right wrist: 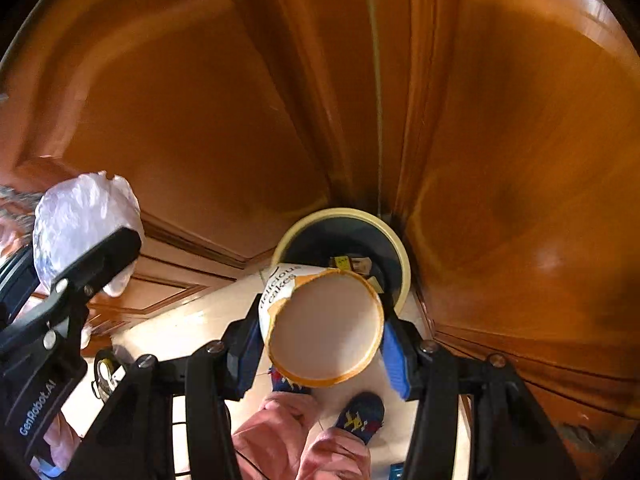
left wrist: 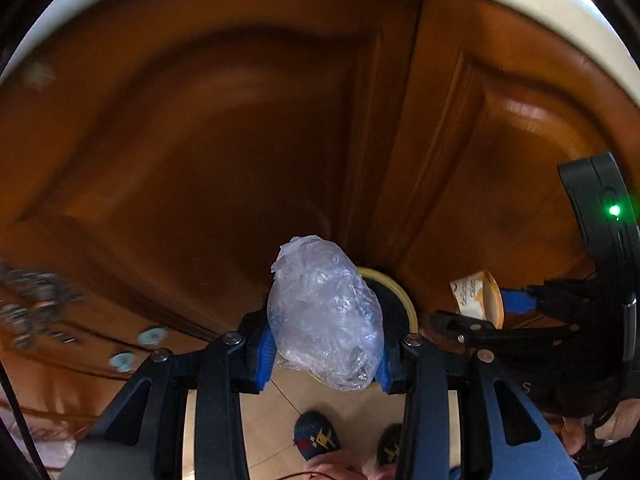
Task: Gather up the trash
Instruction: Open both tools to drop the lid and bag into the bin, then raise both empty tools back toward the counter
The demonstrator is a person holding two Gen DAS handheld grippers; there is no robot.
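Note:
My left gripper [left wrist: 326,354] is shut on a crumpled clear plastic bag [left wrist: 326,312] and holds it in the air in front of the wooden doors. My right gripper [right wrist: 320,344] is shut on a white paper cake cup [right wrist: 326,326] with an orange rim, its open mouth facing the camera. A round bin [right wrist: 402,256] with a cream rim and dark inside stands on the floor just beyond the cup, with some trash in it. In the left wrist view the bin [left wrist: 406,296] is partly hidden behind the bag, and the cup [left wrist: 478,294] shows at the right.
Brown panelled wooden doors [right wrist: 200,100] fill the background, meeting in a corner behind the bin. A pale tiled floor [right wrist: 192,320] lies below. The person's feet in dark patterned socks [right wrist: 360,416] stand under the grippers. The left gripper [right wrist: 64,292] with the bag shows at the left.

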